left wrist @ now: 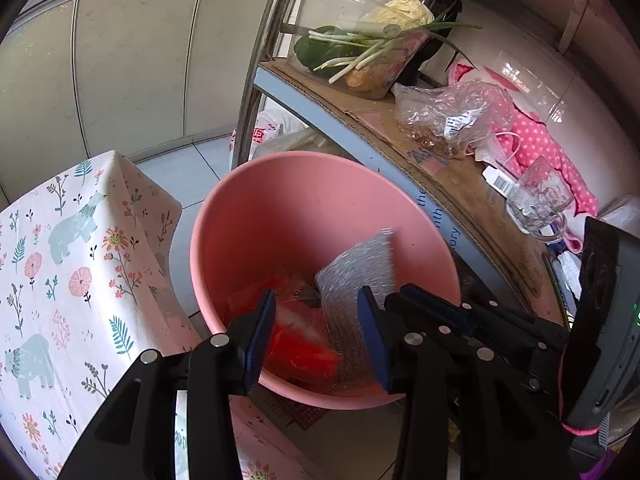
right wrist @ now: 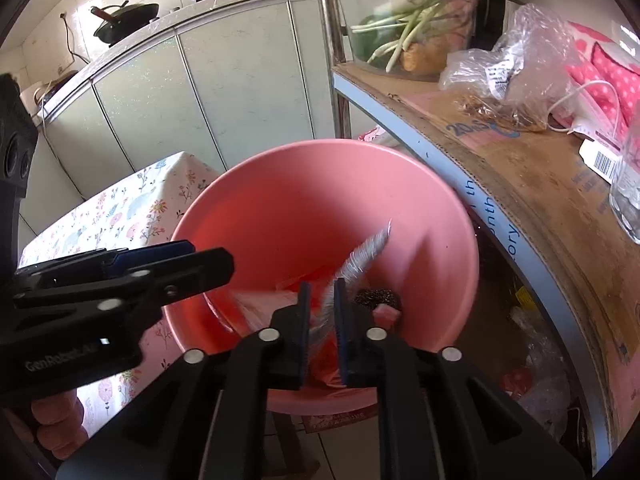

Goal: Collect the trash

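Right gripper [right wrist: 322, 308] jaws standing narrow, bubble-wrap sheet [right wrist: 360, 258] hanging between pads, seemingly slipping free. Left gripper [left wrist: 316, 328] gaping wide, holding nothing. Sheet dropping inside pink bin [left wrist: 280, 184], above red wrappers [left wrist: 304, 352]. Judging sheet light, floppy, crushable; pinching at edge working best.

The bin [right wrist: 324, 208] stands on the floor between the cloth-covered bench [left wrist: 80, 264] on its left and the shelf [right wrist: 532, 184] on its right. In it lie a bubble-wrap sheet [left wrist: 356, 276], a scourer [right wrist: 376, 298] and wrappers [left wrist: 304, 340]. Cabinets [right wrist: 208, 80] stand behind.
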`<state>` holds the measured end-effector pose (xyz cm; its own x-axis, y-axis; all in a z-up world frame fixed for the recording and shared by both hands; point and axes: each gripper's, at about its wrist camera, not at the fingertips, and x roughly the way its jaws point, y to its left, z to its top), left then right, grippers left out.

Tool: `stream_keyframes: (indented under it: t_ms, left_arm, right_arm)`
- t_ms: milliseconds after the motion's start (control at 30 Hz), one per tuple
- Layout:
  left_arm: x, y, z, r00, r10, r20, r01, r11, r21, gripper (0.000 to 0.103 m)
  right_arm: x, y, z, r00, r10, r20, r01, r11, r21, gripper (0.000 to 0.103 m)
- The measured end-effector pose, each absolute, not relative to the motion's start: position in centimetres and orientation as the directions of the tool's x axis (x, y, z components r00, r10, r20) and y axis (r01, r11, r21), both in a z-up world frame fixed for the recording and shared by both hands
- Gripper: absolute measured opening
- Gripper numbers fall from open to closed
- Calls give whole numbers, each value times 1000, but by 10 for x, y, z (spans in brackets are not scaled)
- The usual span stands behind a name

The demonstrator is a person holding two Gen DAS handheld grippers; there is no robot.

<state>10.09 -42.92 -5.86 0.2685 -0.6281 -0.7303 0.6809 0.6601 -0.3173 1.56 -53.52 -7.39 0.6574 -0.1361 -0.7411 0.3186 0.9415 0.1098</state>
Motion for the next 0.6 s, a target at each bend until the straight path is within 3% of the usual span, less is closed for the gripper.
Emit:
stream_keyframes:
  t_ms: [100,333,400,600]
  left_arm:
    - [100,-423,-54,271,-639,-719,678,657,-328,43]
    - [86,-408,-35,330,-638,-696,688,667,-285,43]
    - [81,-402,-29,336,-639,-692,685,670,-287,43]
    - [56,-375,-9,401,-627,-668,671,697,-252,43]
  right_arm:
    - [14,-533,-71,661,-138,-738,314,944,105,21]
    - [1,-517,-52,682,-142,-718,300,949,97,22]
    - [-5,-509,-47,689,-139,-712,296,950,101,33]
    - [-29,-476,-36,708,-131,-694,265,960,89,42]
